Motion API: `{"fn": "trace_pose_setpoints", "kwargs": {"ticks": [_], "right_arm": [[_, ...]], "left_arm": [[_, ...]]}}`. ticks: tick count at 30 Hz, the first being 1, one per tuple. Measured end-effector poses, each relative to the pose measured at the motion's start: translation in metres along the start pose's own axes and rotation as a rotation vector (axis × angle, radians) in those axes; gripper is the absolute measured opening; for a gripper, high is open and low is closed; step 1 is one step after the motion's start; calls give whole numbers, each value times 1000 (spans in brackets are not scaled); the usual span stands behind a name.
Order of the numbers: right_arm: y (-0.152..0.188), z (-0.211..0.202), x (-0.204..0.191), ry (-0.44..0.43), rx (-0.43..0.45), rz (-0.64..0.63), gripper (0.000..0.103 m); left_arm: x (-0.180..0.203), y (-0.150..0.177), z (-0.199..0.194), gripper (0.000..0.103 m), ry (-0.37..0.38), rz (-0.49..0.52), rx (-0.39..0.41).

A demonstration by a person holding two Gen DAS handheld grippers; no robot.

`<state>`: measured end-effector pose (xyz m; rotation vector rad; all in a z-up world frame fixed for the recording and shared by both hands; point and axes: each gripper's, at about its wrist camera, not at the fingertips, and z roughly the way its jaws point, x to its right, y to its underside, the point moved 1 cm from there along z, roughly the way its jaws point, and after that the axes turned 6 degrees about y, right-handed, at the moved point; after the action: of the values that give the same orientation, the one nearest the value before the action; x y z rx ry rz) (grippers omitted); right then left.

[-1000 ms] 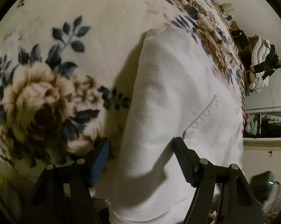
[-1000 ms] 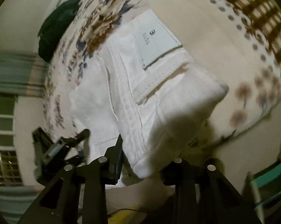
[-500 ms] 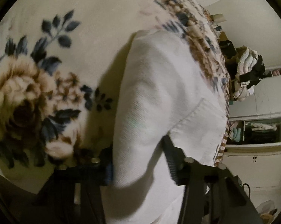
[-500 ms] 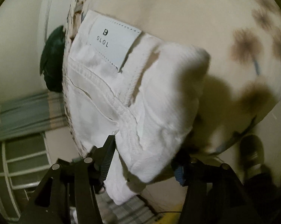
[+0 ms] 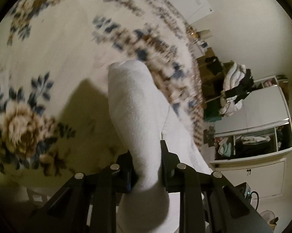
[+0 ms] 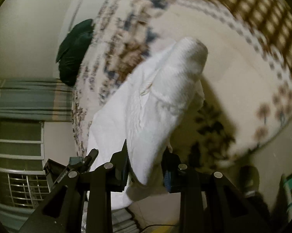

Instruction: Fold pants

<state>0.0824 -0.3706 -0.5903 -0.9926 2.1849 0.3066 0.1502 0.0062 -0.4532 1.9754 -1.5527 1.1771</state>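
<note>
The white pants (image 5: 134, 106) hang bunched over the floral blanket (image 5: 39, 58) on the bed. My left gripper (image 5: 146, 167) is shut on a thick fold of the pants and holds it above the blanket. In the right wrist view, my right gripper (image 6: 146, 167) is shut on another fold of the pants (image 6: 165, 101), also lifted off the blanket (image 6: 233, 68). The fabric between the grippers sags down toward the bed edge. The left gripper shows at the lower left of the right wrist view (image 6: 81, 163).
A dark green cloth (image 6: 74, 50) lies at the far end of the bed. A pile of clothes (image 5: 235, 89) and an open white cabinet (image 5: 252, 141) stand to the right. A window with a grille (image 6: 19, 165) is at the left.
Both grippers have closed on the pants and lifted them off the blanket. The views have swung and the blanket is now blurred by motion.
</note>
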Motion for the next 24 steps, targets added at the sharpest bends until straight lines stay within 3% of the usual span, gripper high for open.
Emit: {"fn": "trace_pose_setpoints", "kwargs": {"ticks": [6,10,19,24], "right_arm": [[-44,-14,-63,-28,58,-59,30],[-84,5,-110,-43,106,-86,30],[-192,148,-214,-65,171,-77,30],[-250,237,-260,-60,204,-105,30]], "left_arm": [[38,-63,-2,20,55,56,64],[42,-123,10,20,77,77,86],[16,-314,65,20,45,127,90],[-15,-401,107,20,7,164,90]]}}
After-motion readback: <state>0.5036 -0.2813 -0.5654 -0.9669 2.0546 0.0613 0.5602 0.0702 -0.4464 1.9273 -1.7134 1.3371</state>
